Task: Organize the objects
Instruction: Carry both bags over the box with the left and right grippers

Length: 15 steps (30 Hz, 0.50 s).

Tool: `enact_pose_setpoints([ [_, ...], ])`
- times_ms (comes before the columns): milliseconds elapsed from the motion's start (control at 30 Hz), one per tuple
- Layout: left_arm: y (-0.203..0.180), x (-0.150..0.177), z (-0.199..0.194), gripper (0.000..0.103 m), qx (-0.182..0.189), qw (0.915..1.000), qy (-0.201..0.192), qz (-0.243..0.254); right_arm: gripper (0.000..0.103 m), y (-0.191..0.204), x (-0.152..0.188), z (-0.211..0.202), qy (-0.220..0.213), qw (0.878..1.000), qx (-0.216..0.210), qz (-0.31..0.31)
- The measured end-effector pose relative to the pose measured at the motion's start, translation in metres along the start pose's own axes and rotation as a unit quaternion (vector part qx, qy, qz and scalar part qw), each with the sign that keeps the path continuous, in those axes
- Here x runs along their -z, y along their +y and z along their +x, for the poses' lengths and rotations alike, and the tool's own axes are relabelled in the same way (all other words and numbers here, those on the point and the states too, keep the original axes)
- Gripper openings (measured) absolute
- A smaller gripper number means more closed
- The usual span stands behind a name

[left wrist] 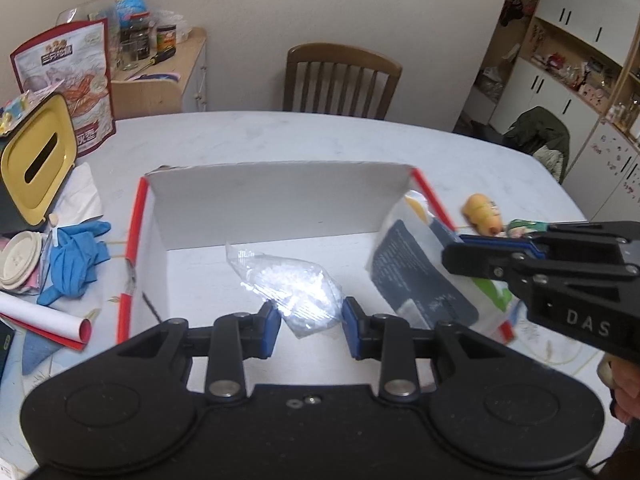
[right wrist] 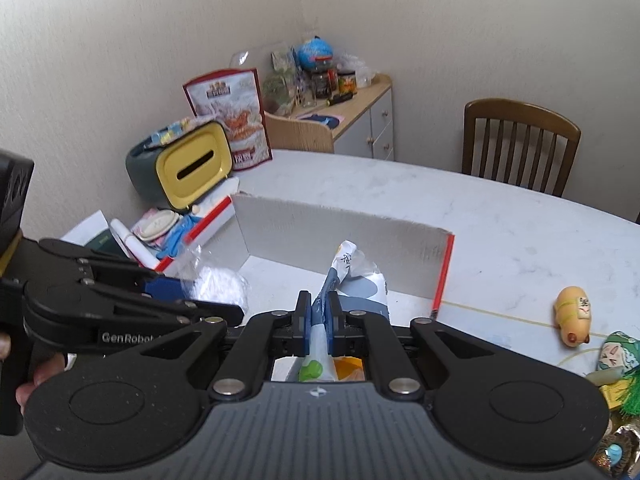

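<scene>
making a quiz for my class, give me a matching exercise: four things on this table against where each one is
Things:
1. clear plastic bag
2. printed pouch
3. blue gloves
4. yellow toy

Places:
A. table, right of the box
B. in the right gripper
C. in the left gripper
D. table, left of the box

Pairs: 1-C, 2-B, 3-D, 4-A

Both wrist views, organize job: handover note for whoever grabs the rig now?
Left gripper: shut on clear plastic bag, held over the open box.
Right gripper: shut on printed pouch, at the box's right side.
Done: nothing seen lying loose in the box yet.
Left: release both bags inside, then collect the yellow toy and green figure lying on the table right of the box.
</scene>
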<state>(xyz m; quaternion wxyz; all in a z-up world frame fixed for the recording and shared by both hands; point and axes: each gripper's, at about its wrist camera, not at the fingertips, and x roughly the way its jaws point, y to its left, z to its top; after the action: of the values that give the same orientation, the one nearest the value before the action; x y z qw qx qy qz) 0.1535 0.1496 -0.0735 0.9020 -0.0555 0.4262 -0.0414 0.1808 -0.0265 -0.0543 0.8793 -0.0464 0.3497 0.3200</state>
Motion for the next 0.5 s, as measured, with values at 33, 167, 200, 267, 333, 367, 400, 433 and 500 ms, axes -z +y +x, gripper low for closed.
enact_pose_setpoints([
  [33, 0.003, -0.001, 0.004, 0.031, -0.003, 1.0000, 0.004, -0.001, 0.007, 0.001, 0.000, 0.004, 0.003, 1.000, 0.001, 0.001],
  [167, 0.012, -0.003, 0.020, 0.031, -0.010, 0.9998, 0.020, -0.001, 0.007, 0.006, 0.000, 0.021, 0.014, 1.000, 0.006, 0.001],
  [200, 0.013, -0.004, 0.024, 0.031, -0.013, 0.9996, 0.024, 0.000, 0.007, 0.007, 0.000, 0.025, 0.016, 1.000, 0.006, 0.000],
  [267, 0.015, -0.005, 0.032, 0.031, -0.017, 0.9994, 0.031, 0.003, 0.007, 0.009, 0.002, 0.033, 0.023, 1.000, 0.008, -0.002],
  [333, 0.016, -0.004, 0.040, 0.031, -0.019, 0.9990, 0.041, 0.007, 0.007, 0.010, 0.004, 0.043, 0.031, 0.999, 0.011, -0.002],
  [367, 0.017, -0.004, 0.044, 0.031, -0.020, 0.9987, 0.046, 0.007, 0.007, 0.011, 0.005, 0.046, 0.035, 0.999, 0.012, -0.001],
  [400, 0.017, -0.004, 0.048, 0.031, -0.022, 0.9984, 0.052, 0.008, 0.007, 0.011, 0.006, 0.050, 0.040, 0.999, 0.013, -0.001],
  [433, 0.018, -0.004, 0.052, 0.031, -0.023, 0.9980, 0.058, 0.010, 0.007, 0.011, 0.007, 0.053, 0.044, 0.999, 0.013, -0.001],
  [500, 0.019, -0.003, 0.060, 0.031, -0.026, 0.9972, 0.069, 0.012, 0.007, 0.011, 0.010, 0.060, 0.054, 0.998, 0.015, -0.003],
])
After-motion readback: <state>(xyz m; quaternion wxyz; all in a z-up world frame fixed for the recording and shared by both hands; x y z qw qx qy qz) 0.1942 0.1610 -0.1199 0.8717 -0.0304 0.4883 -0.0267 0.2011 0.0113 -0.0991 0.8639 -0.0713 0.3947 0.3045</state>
